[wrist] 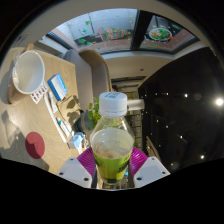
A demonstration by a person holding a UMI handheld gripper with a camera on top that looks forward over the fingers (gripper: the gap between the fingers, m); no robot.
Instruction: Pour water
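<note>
Wooden table (55, 110) sits off at nine o'clock, cup (28, 70) waiting; gripper (111, 168) fingers clamp the capped bottle (111, 140) upright, so nothing spills yet.

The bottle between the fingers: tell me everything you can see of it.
The bottle is clear plastic with a white screw cap, still on. Green-tinted liquid fills its lower body. It looks upright, held between the magenta pads of the hand-held gripper, which appear to press both its sides. Its base is hidden.
</note>
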